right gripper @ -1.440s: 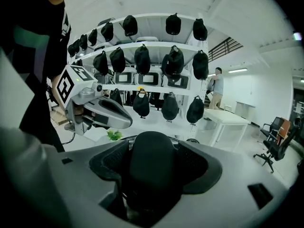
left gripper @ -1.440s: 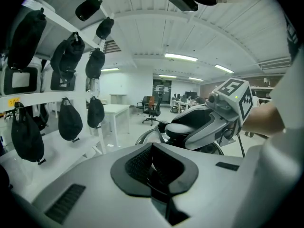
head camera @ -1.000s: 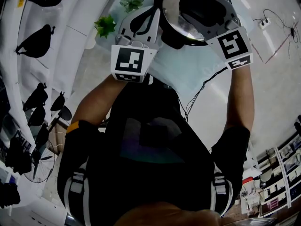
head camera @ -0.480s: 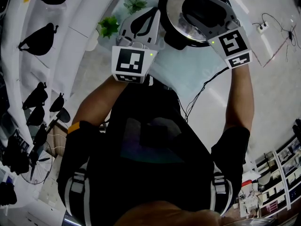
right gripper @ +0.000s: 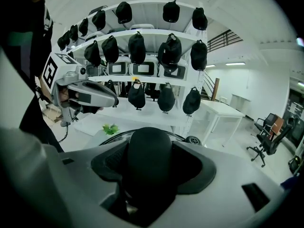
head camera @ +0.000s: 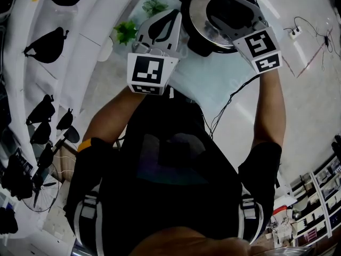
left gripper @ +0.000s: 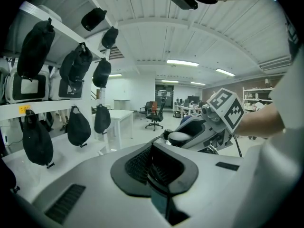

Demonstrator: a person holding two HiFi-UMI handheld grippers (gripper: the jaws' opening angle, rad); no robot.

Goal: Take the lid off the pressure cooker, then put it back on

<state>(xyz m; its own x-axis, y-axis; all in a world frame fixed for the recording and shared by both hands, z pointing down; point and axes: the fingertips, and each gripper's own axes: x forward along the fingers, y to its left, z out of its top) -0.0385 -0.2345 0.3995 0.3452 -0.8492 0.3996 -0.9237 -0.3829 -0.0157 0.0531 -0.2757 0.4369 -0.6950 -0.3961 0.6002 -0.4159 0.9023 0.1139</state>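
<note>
Grip on the right side is made. Your right gripper [head camera: 230,7] reaches down over the black round pressure cooker [head camera: 198,46]. Its jaws have just been closing and are now clamped on the black domed knob [right gripper: 148,158] at the middle of the shiny metal lid [head camera: 200,16]. That lid lies on top of the cooker, which stands on the pale table [head camera: 213,84] in front of you. Your left gripper [left gripper: 159,189] hangs near the cooker's left side, its jaws together with nothing between them. A small green leafy plant [head camera: 125,31] shows just to the left of that gripper in the head view.
</note>
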